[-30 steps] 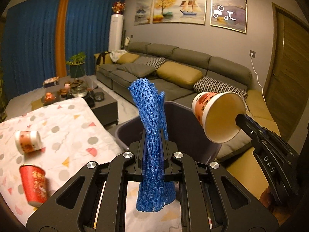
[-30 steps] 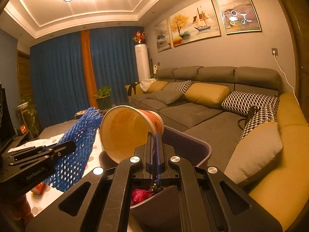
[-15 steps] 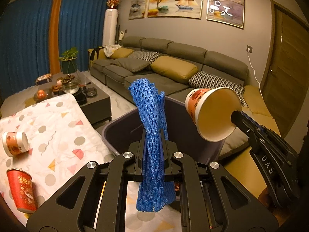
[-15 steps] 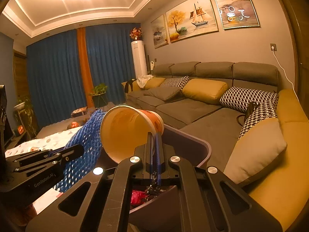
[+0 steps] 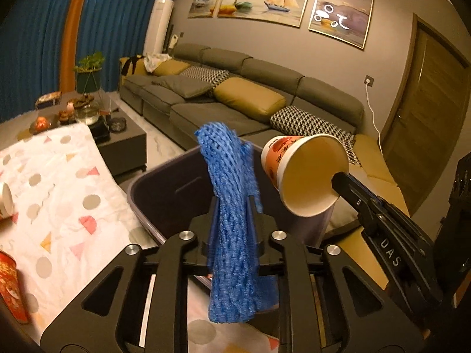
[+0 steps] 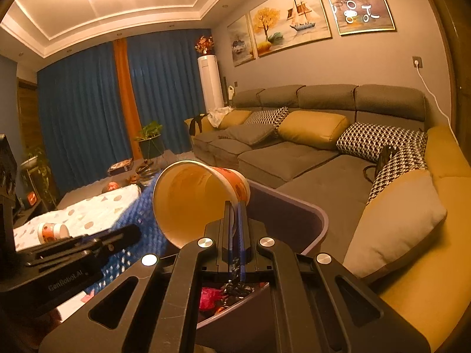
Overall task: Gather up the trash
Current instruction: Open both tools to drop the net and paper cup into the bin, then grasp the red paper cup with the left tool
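Observation:
My left gripper (image 5: 234,206) is shut on a blue foam net sleeve (image 5: 232,223), held upright over the near rim of a dark purple bin (image 5: 164,188). My right gripper (image 6: 235,206) is shut on the rim of an orange and white paper cup (image 6: 191,200), tilted on its side above the same bin (image 6: 294,214). The cup (image 5: 306,173) and the right gripper (image 5: 338,178) show at the right of the left wrist view. The left gripper (image 6: 134,232) and the net (image 6: 141,214) show at the left of the right wrist view. Red and dark trash (image 6: 223,292) lies inside the bin.
A table with a white patterned cloth (image 5: 59,194) lies left of the bin, with a red cup (image 5: 10,291) and an orange and white cup (image 6: 53,231) on it. A grey sofa (image 6: 294,153) with cushions runs behind. A dark coffee table (image 5: 123,135) stands beyond.
Both grippers have moved closer over the bin with their loads. The cups on the cloth have slid toward the left edge of the left wrist view.

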{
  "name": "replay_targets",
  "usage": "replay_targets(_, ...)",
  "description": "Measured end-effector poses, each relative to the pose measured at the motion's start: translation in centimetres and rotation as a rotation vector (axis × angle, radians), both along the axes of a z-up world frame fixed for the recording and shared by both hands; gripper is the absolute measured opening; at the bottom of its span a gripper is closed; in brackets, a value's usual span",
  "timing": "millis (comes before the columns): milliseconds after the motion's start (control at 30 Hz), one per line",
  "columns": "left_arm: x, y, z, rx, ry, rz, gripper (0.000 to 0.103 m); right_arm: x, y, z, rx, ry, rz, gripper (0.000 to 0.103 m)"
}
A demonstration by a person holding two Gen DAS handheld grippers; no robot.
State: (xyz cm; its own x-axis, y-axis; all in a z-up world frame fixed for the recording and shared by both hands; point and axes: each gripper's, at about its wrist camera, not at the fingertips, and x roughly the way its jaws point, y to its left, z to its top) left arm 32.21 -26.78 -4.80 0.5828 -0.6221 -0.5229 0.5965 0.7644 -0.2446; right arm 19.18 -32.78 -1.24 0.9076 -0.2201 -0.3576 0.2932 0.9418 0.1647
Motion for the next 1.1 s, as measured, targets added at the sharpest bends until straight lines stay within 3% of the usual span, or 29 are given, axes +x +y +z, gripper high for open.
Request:
replay_targets(133, 0.0, 0.6, -0.6, -0.019, 0.011, 0.019, 0.057, 0.1, -0.3, -0.2, 0.014, 0.001, 0.006, 0.005)
replay_targets(233, 0.2, 1.5, -0.6, -0.042, 0.022, 0.050, 0.070, 0.4, -0.4, -0.2, 0.014, 0.007, 0.009, 0.006)
replay_targets(367, -0.4, 3.4, -0.2, -0.065, 0.004, 0.112, 0.081, 0.1, -0.4, -0.3, 0.024, 0.005, 0.003, 0.035)
replay_targets(467, -1.5, 5.0, 0.3, -0.056, -0.037, 0.176, 0.086, -0.7, -0.1, 0.0, 0.024, -0.016, 0.001, 0.044)
replay_targets(667, -4.9, 9.8, 0.2, 0.043, -0.133, 0.397, 0.089, -2.8, 2.0, 0.0, -0.003, -0.030, 0.016, 0.062)
replay_targets(967, -8.0, 19.6, -0.7, 0.127, -0.111, 0.647, 0.089, -4.6, 8.4, -0.3, -0.029, -0.021, 0.129, 0.076)
replay_targets(1100, -9.2, 23.5, -1.1, 0.127, -0.074, 0.722, 0.089, -4.5, 10.5, -0.3, -0.029, -0.014, 0.155, 0.078)
